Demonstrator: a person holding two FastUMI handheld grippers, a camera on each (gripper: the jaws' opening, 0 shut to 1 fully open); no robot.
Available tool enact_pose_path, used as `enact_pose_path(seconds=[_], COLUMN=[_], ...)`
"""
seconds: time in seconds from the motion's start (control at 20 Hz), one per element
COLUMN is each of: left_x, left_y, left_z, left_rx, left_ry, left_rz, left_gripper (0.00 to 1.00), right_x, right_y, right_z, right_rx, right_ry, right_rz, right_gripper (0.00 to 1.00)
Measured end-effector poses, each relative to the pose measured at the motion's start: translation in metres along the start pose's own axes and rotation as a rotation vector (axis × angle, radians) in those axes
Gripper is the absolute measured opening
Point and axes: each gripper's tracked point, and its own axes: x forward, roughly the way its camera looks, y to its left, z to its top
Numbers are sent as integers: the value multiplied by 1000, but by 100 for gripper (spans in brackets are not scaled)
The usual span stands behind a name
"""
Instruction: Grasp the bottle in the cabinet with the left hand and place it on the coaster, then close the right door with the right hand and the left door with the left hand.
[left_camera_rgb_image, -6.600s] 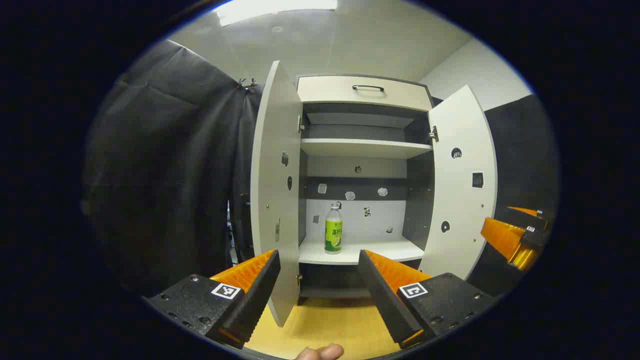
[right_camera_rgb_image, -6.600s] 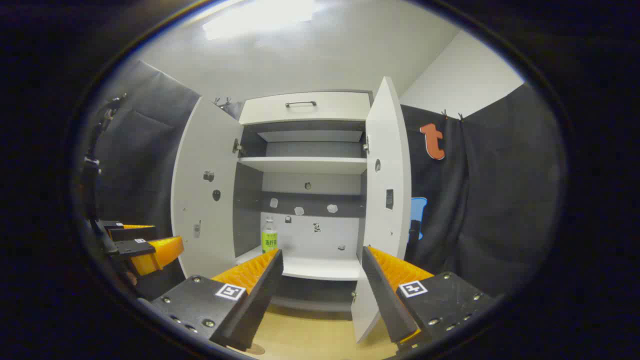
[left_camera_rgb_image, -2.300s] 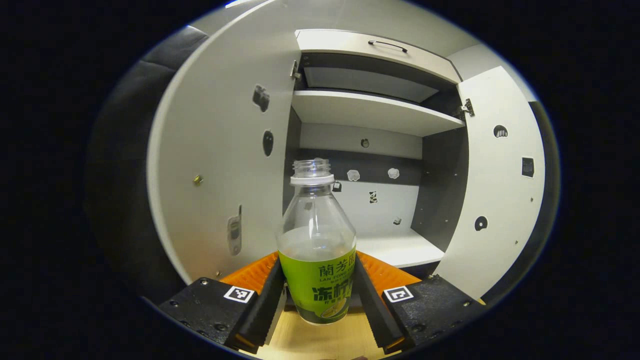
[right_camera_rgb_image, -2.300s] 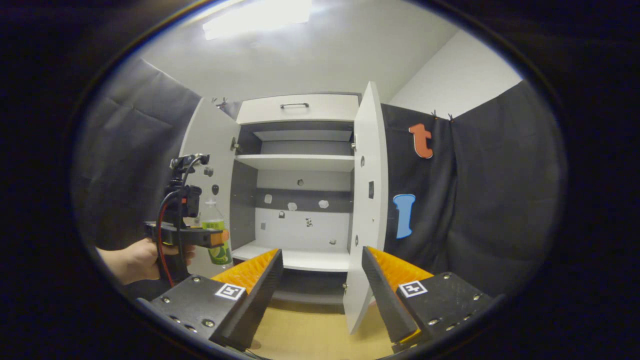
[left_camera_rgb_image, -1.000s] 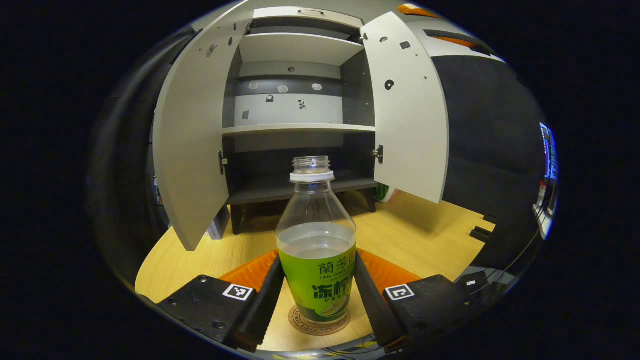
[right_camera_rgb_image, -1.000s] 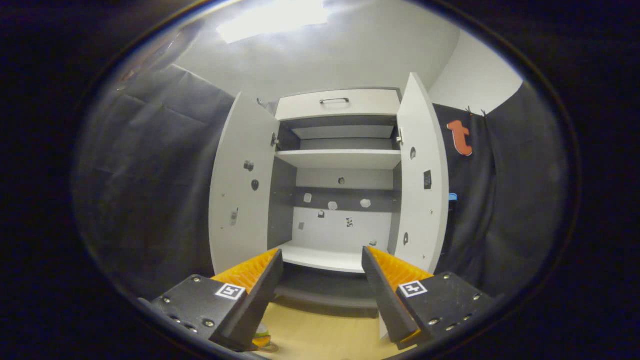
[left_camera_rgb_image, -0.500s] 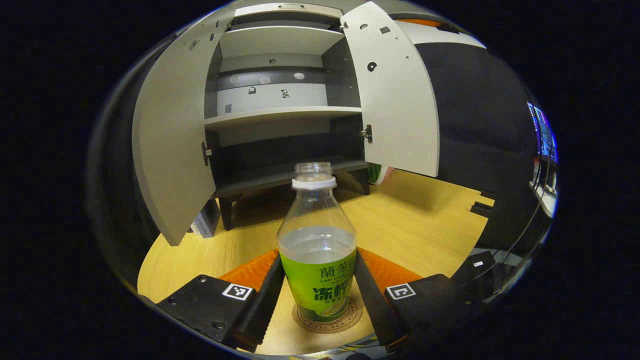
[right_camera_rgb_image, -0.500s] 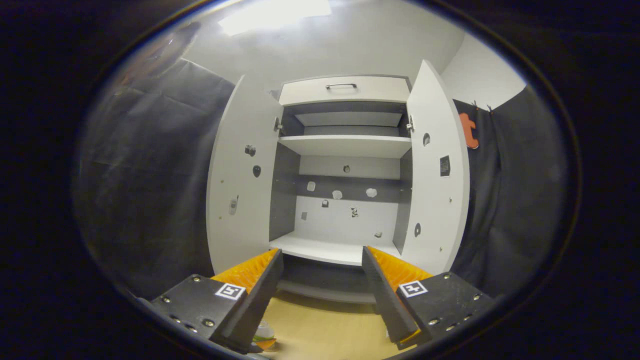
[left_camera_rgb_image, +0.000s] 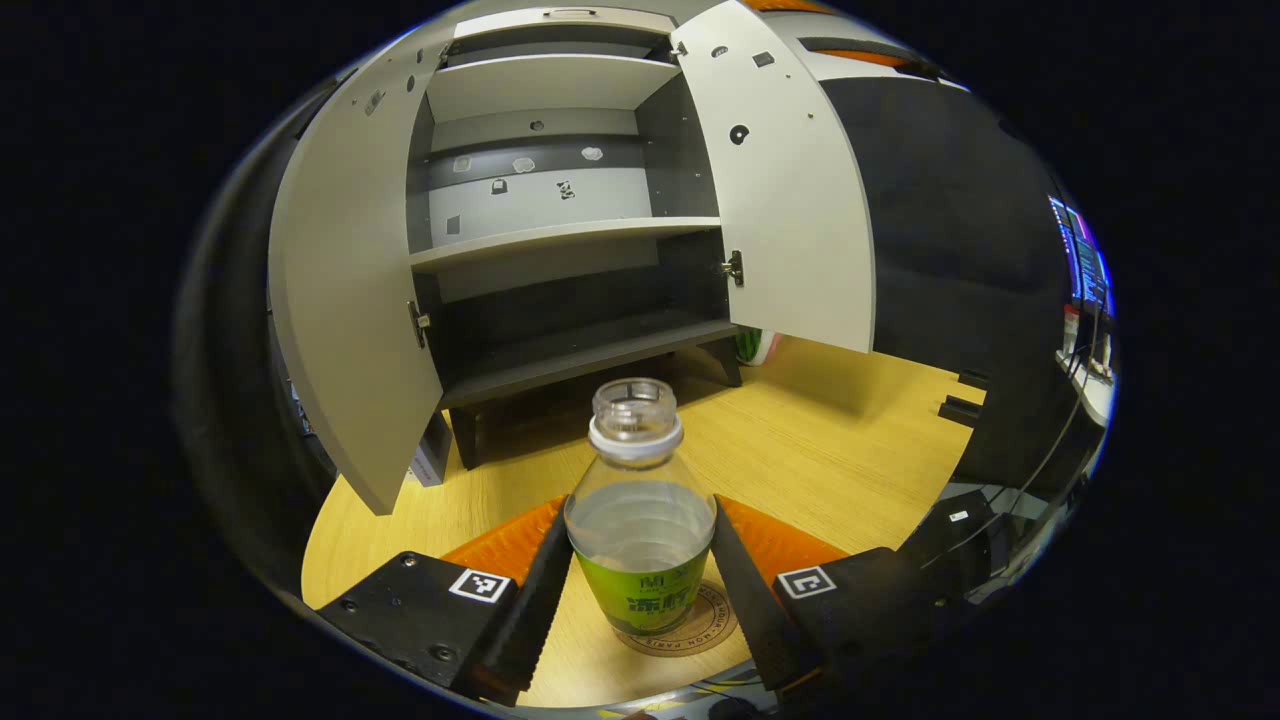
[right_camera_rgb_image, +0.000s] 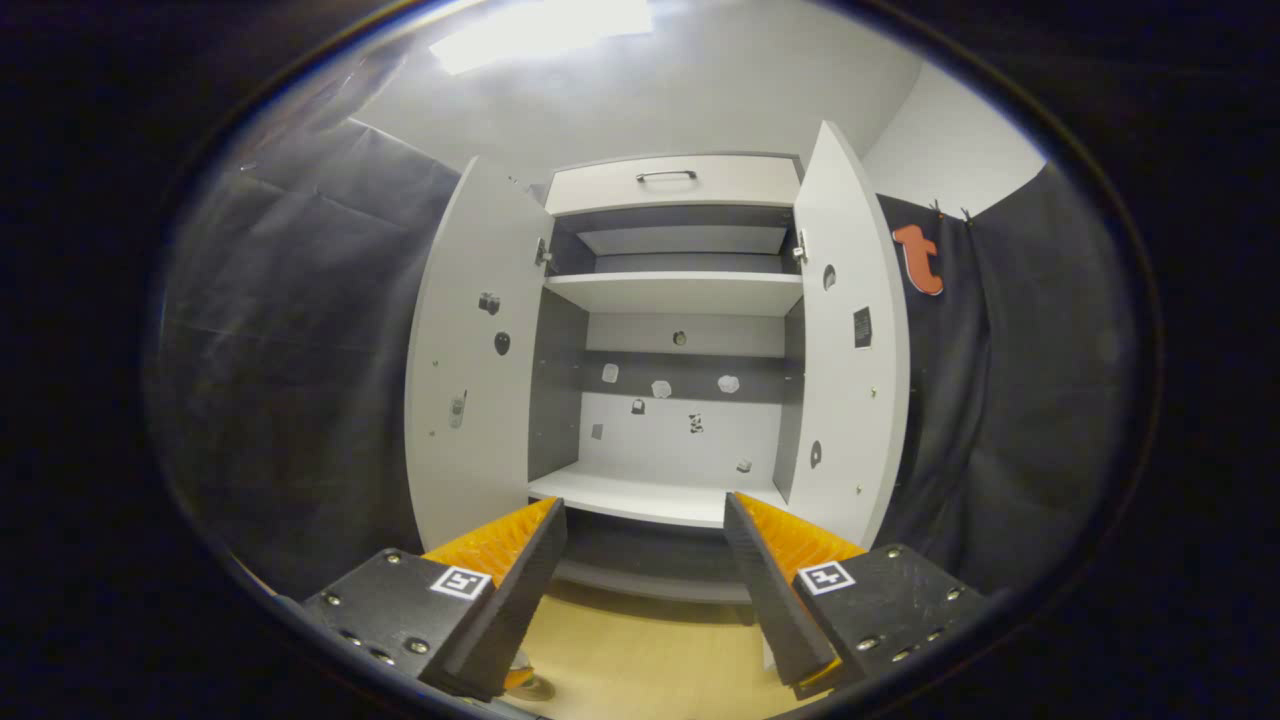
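A clear bottle (left_camera_rgb_image: 640, 520) with a green label and no cap stands upright on the round brown coaster (left_camera_rgb_image: 715, 625) on the wooden top. My left gripper (left_camera_rgb_image: 640, 505) straddles it at shoulder height. Its jaws are slightly loosened and its fingers lie close along both sides of the bottle. Beyond stands the cabinet (left_camera_rgb_image: 560, 235) with its left door (left_camera_rgb_image: 340, 300) and right door (left_camera_rgb_image: 790, 200) swung wide. My right gripper (right_camera_rgb_image: 645, 505) is open and holds nothing. It faces the cabinet's lower shelf (right_camera_rgb_image: 650, 495), between the left door (right_camera_rgb_image: 465, 380) and the right door (right_camera_rgb_image: 850, 380).
The wooden top (left_camera_rgb_image: 850, 450) stretches to the right of the bottle. A small striped green object (left_camera_rgb_image: 755, 345) lies under the right door and a box (left_camera_rgb_image: 425, 460) stands by the cabinet's left leg. A drawer with a handle (right_camera_rgb_image: 665, 177) tops the cabinet.
The bottle has come down onto the coaster. My left gripper's fingers have parted a little and risen from the label to the bottle's shoulder. The right gripper has drifted slightly before the cabinet.
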Motion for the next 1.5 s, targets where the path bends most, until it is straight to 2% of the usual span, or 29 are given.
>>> enact_pose_path(seconds=[0.45,0.8,0.9,0.95,1.0,1.2,1.35,1.5], left_x=[-14,-31,-35,-36,-36,-32,-28,-24], left_y=[-6,-9,-17,-23,-27,-43,-45,-43], left_z=[46,98,120,134,149,200,241,277], left_rx=[33,49,36,28,17,-88,-153,-154], left_ry=[-46,-67,-86,-99,-115,-140,-168,-210], left_rz=[-25,-46,-63,-72,-76,-95,-91,-80], left_gripper=[82,82,82,82,83,98,98,98], right_x=[-31,-72,-80,-85,-89,-105,-115,-122], right_y=[-19,-49,-60,-66,-72,-98,-121,-144], right_z=[14,15,13,12,14,24,25,24], right_rx=[33,74,77,77,77,86,76,43], right_ry=[-79,-131,-133,-135,-140,-165,-167,-155], right_rz=[-50,-137,-167,-185,-200,-256,-288,-317], right_gripper=[96,94,93,96,94,96,93,96])
